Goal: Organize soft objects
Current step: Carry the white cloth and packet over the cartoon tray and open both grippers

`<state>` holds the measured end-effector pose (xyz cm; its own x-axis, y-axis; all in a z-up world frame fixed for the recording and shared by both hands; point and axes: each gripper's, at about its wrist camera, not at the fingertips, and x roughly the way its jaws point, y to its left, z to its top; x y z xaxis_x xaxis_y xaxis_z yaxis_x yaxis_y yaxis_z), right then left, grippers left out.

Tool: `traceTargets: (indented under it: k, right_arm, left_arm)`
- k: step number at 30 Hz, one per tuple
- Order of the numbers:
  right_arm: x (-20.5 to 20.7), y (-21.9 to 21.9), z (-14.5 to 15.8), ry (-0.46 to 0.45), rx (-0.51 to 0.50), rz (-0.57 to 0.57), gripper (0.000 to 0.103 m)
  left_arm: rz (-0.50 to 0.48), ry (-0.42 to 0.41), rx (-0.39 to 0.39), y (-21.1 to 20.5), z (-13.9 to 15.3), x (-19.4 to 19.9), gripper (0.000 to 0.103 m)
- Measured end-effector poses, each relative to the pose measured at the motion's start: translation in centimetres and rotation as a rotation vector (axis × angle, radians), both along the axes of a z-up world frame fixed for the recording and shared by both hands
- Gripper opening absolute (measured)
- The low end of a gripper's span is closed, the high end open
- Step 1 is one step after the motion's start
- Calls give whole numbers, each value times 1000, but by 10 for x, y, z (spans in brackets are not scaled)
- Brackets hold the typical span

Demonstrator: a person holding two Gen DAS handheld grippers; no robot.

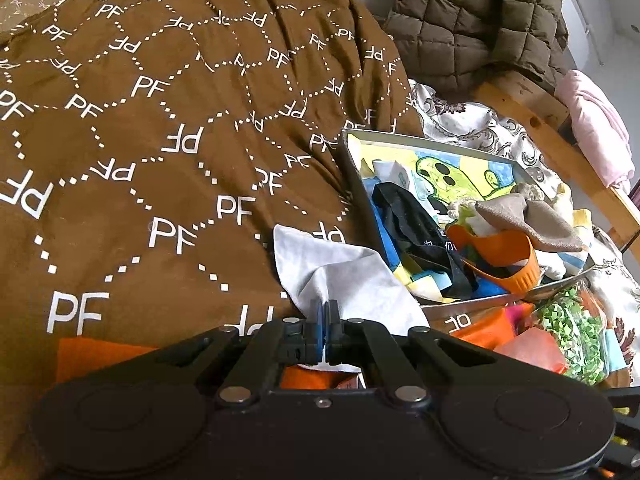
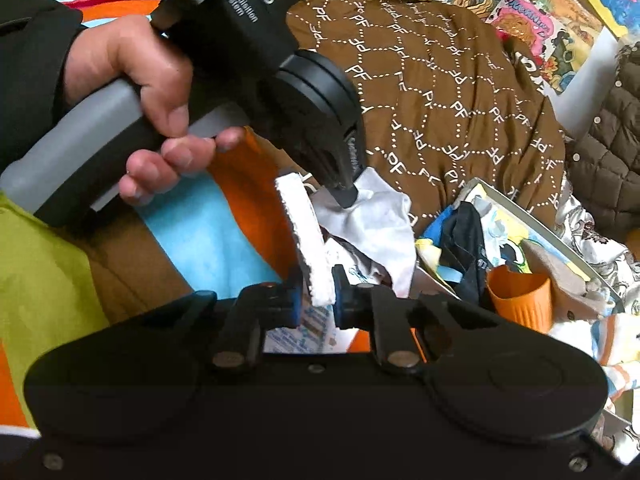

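My left gripper is shut on a white cloth that lies on the brown "PF" quilt. In the right wrist view the left gripper pinches the same white cloth from above. My right gripper is shut on a white fuzzy pad, held upright beside that cloth. A metal tray to the right holds a black garment, an orange cup and a brown-grey cloth; the tray also shows in the right wrist view.
An olive quilted jacket and a pink cloth lie over the wooden bed frame. Orange, blue and green fabrics lie under the grippers. A bag of green bits sits by the tray. Posters hang behind.
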<state>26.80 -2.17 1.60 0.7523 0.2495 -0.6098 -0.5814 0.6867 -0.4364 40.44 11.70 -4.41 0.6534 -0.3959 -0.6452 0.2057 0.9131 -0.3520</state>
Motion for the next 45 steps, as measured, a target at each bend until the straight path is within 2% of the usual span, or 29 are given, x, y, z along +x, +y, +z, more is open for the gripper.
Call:
traceTargets:
  k: [5,14,25,30,39,45]
  right_arm:
    - [-14,-17,9,-21,13,-14,8]
    - [-36,-45,25,-52,40,-40,8]
    - [-61,-80,50,-105,81,-82,8]
    - [-70,-102,70,-130,102,-102,8]
    - [-61,-157,111,-203,92,-144,8]
    - [-38,-197,133,-246,100,-189,8]
  left_arm:
    - [-12,-9,25,-6,6,-6,0]
    - [-22,-22,-3,-9,21,-21,0]
    - [-32,-38,-103,-6,45,-32,0]
    - [-57,-86,-123,-19,64,-38,0]
    - [-98,-149,-176,-56,96,-27,0]
    - [-89,-202,-207,-78,115,-8,0]
